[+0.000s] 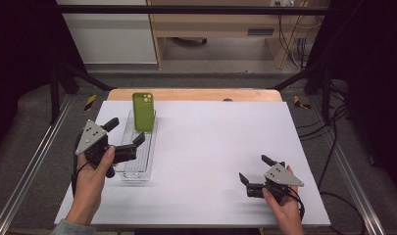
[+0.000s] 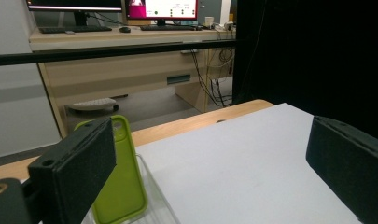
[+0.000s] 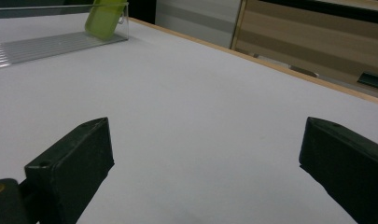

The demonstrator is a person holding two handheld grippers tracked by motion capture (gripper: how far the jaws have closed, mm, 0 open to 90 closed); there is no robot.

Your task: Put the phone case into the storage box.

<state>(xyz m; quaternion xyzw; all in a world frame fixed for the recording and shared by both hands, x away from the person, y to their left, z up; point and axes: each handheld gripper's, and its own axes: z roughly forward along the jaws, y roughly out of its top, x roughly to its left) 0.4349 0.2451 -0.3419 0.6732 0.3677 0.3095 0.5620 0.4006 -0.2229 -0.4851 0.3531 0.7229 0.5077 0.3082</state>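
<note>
Phone case: a green phone case (image 1: 143,111) stands upright at the far end of a clear tray (image 1: 137,172), its camera cut-out at the top. In the left gripper view the phone case (image 2: 121,186) shows just behind the left-hand jaw, leaning slightly. In the right gripper view it (image 3: 104,17) is far off at the top left.

Tray: the clear, ribbed tray lies lengthwise on the left part of the surface (image 1: 210,147), running from near to far. Its near end is bare.

Left gripper: the left gripper (image 1: 125,131) is held in the person's left hand (image 1: 95,171) at the left side of the tray, pointing to the right and far. Its jaws are spread wide with nothing between them. One jaw reaches over the tray's middle, the other sits to the left of the tray, near the case. Whether a jaw touches the tray cannot be told.

Right gripper: the right gripper (image 1: 255,169) is held in the person's right hand (image 1: 284,208) at the near right of the surface, well apart from the tray. Its jaws are spread wide, holding nothing, and point left and far across the bare white surface (image 3: 200,102).

Surface: white sheet over a wooden top, whose edge shows along the far side.
</note>
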